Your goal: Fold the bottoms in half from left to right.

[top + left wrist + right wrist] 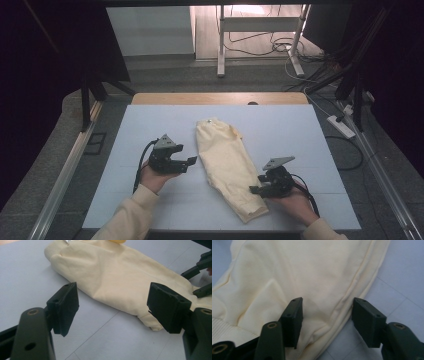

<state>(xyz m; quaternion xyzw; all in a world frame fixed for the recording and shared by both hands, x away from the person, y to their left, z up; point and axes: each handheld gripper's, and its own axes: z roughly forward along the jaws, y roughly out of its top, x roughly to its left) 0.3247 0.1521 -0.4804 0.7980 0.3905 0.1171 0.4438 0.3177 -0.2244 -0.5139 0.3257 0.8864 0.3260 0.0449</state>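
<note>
Lying folded in a long strip across the middle of the pale surface (pixel 150 200) is a cream garment (pixel 227 162), with no container near it. The right gripper (pixel 256 185) sits at the cloth's near edge, jaws apart with the seam between them, not yet pinching. The left gripper (pixel 192 162) rests just beside the garment, jaws wide and holding nothing.

the high view looks down and toward twelve o'clock over the table (pixel 150 125); both gripper views sit low and close, sharing the cream garment (pixel 117 275) at its centre.
</note>
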